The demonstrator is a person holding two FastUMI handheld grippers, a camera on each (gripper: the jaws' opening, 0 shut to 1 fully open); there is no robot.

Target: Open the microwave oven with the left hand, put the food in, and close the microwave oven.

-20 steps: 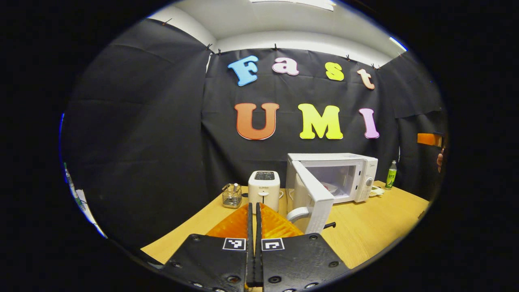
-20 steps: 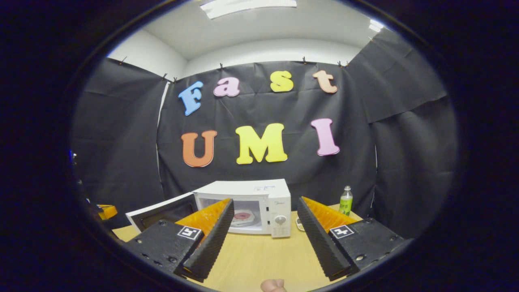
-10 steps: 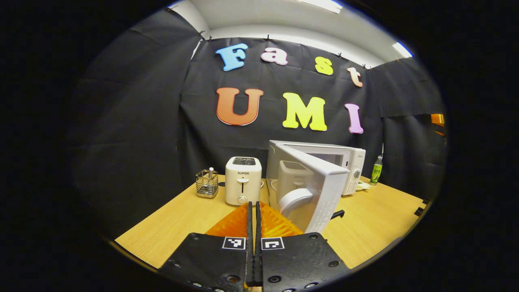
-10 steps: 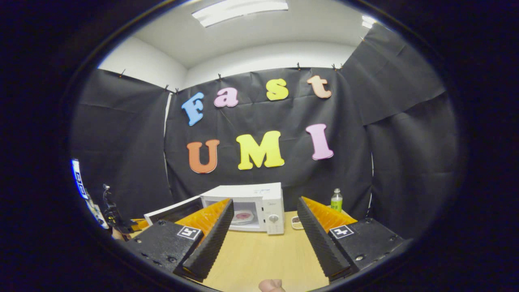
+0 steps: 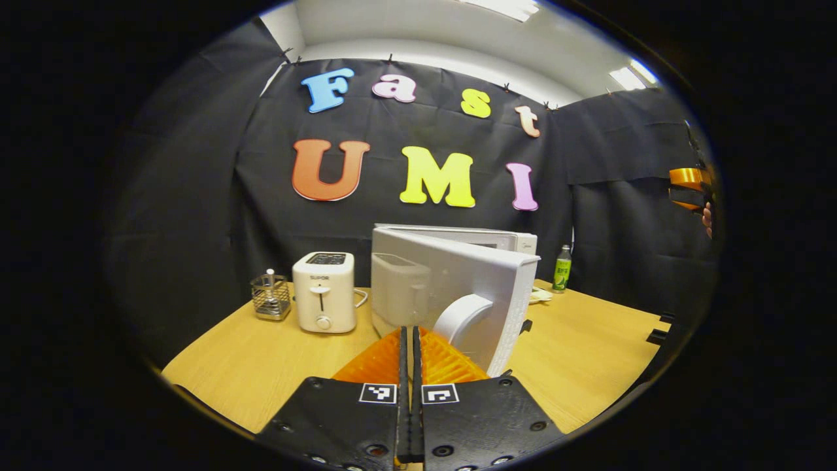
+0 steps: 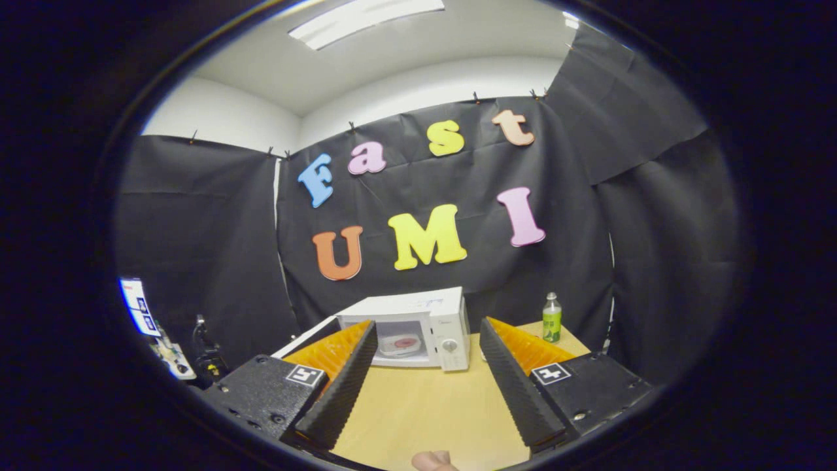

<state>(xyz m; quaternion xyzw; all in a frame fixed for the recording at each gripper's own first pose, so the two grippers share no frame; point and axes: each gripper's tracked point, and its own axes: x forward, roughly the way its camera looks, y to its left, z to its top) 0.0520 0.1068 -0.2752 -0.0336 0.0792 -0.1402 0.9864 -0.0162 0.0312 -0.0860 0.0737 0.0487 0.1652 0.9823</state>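
Microwave door [image 5: 458, 297] stands ajar before the left tongs [image 5: 410, 347], pressed together; right tongs [image 6: 425, 366] spread apart.

white toaster [image 5: 324, 292], wire holder [image 5: 270, 296], green bottle [image 6: 552, 318]

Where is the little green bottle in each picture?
Left gripper view: the green bottle stands right of middle, just past the open microwave door's edge.
Right gripper view: it stands right of middle, right of the microwave.
Shared landmark: the white microwave, always to the bottle's left.
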